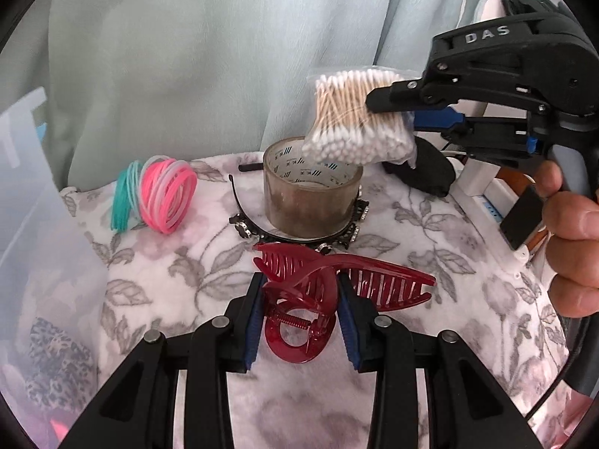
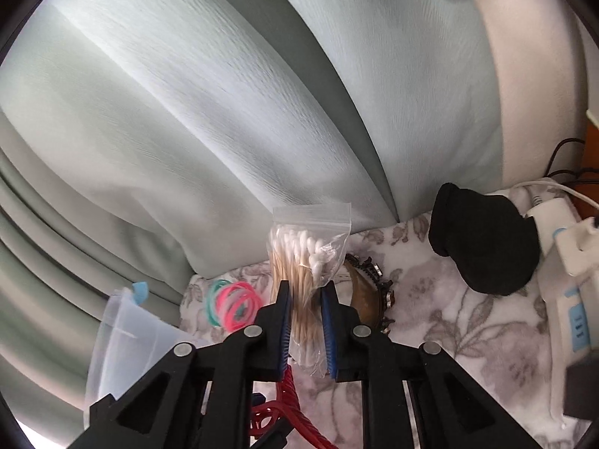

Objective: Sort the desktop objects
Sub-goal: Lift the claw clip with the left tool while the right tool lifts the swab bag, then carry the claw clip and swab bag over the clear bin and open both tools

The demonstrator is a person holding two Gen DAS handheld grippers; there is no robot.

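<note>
Dark red plastic sits nearest: the hair claw [image 1: 329,292] lies on the flowered fleece cover [image 1: 430,224], and the left gripper [image 1: 299,299] brackets its looped handle end, blue pads on either side. Whether the pads already press the plastic or only flank it I cannot tell; the grip point looks chosen because the loop is narrower than the toothed arms.

Just beyond, a roll of brown tape [image 1: 312,191] stands on a black studded headband [image 1: 299,237], most of which is hidden under the roll. To its left lies a bunch of pink and teal hair ties [image 1: 157,192].

Above the tape, clear of the cover, the right gripper [image 2: 305,321] is clamped across the middle of a bag of cotton swabs [image 2: 299,262], squeezing the sticks so the loose zip-top bag cannot slide out; it looks to be in transit.

At the left edge a translucent bin [image 1: 33,202] shows only one wall, with patterned fabric dimly visible through it; that is probably a sorting destination. A black pouch [image 2: 483,239] sits by the curtain [image 2: 224,112], its nature unclear.
</note>
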